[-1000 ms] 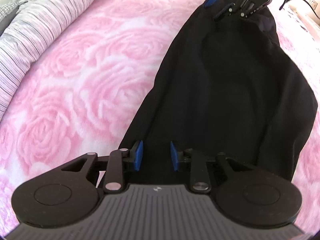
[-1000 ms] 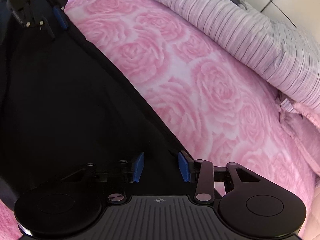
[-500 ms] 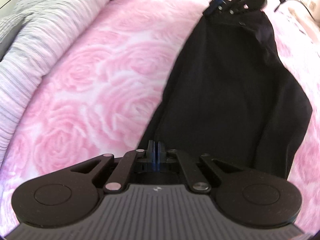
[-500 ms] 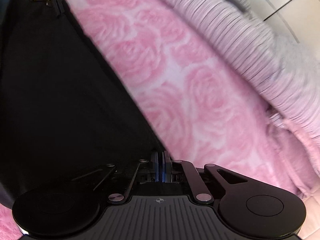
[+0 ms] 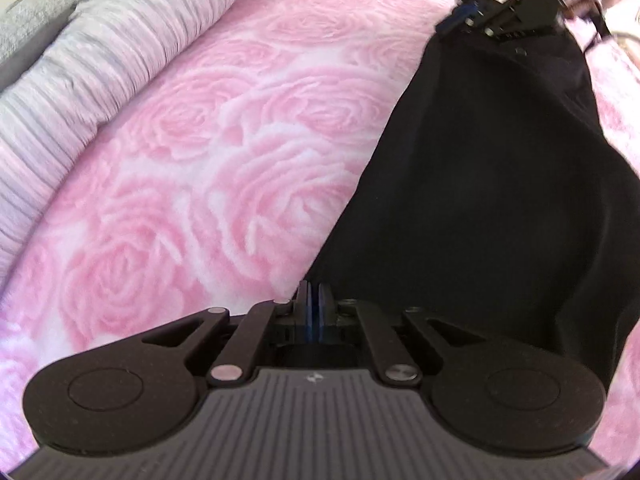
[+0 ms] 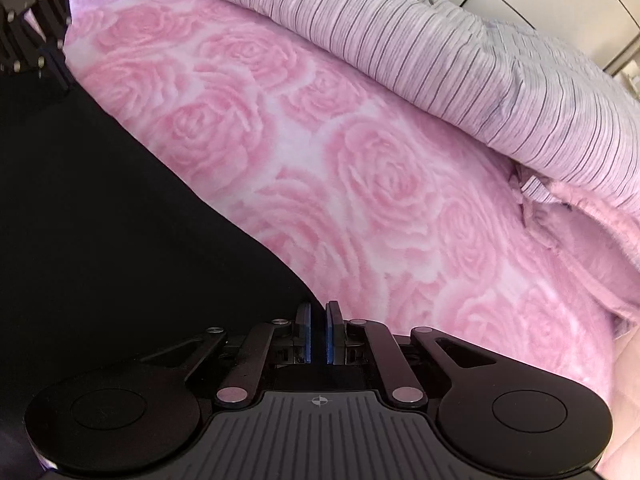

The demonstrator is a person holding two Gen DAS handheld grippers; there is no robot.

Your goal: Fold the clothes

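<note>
The left gripper (image 5: 314, 308) and right gripper (image 6: 318, 330) are each pinched shut on a corner edge of the black garment (image 5: 480, 200), which lies stretched between them on the bed. The thin, limp cloth could slide from such shallow bites, or drag and bunch on the fuzzy pink rose-patterned blanket (image 5: 240, 160). Beyond it lies a ribbed, striped duvet (image 6: 440, 60).
</note>
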